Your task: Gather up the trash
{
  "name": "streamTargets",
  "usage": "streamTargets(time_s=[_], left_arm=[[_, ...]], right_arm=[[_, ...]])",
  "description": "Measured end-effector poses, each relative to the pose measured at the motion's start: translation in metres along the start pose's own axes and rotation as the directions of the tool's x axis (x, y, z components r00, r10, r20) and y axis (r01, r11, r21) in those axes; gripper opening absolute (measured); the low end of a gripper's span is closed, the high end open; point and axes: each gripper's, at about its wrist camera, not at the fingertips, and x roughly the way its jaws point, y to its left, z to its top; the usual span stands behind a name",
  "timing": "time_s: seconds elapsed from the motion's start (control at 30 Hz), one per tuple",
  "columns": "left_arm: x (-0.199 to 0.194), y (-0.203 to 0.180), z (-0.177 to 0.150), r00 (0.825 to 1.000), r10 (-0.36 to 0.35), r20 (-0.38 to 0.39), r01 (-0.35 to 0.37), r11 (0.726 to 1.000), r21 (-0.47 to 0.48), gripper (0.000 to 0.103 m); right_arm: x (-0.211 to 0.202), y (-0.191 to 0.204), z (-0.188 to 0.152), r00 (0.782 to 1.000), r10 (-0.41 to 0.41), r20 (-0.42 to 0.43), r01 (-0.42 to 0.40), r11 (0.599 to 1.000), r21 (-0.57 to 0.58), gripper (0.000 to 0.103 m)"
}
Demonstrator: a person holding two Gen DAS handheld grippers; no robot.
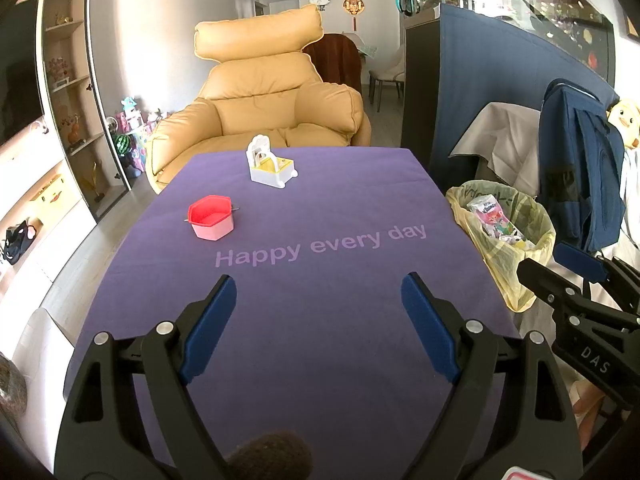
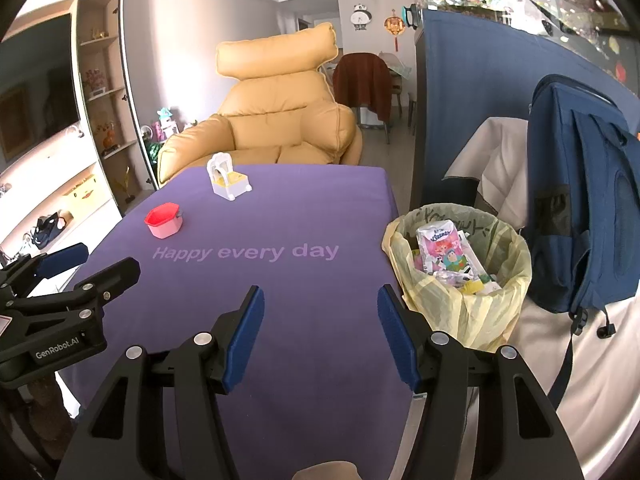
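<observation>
A trash bin (image 2: 460, 312) lined with a yellow bag stands right of the purple table (image 2: 280, 320); it also shows in the left wrist view (image 1: 504, 276). Inside lie a Kleenex packet (image 2: 440, 248) and other wrappers. My left gripper (image 1: 318, 312) is open and empty above the table's near part. My right gripper (image 2: 320, 320) is open and empty over the table's right edge, just left of the bin. A red hexagonal cup (image 1: 211, 217) and a white and yellow toy (image 1: 270, 166) stand on the cloth.
A tan armchair (image 1: 272, 100) stands behind the table. A blue backpack (image 2: 584, 200) leans right of the bin on a white surface. Shelves line the left wall. A blue partition (image 1: 500, 80) stands at the back right.
</observation>
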Motion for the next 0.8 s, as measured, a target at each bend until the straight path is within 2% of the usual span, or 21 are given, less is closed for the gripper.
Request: streamTargets(time_s=[0.8], left_arm=[[-0.0004,-0.0003,-0.0001,1.000,0.003,0.002,-0.003,1.000,-0.002,0.080]], right_arm=[[-0.0005,-0.0048,0.0007,1.000,-0.007,0.009,0.007,1.000,0.009,0.056]])
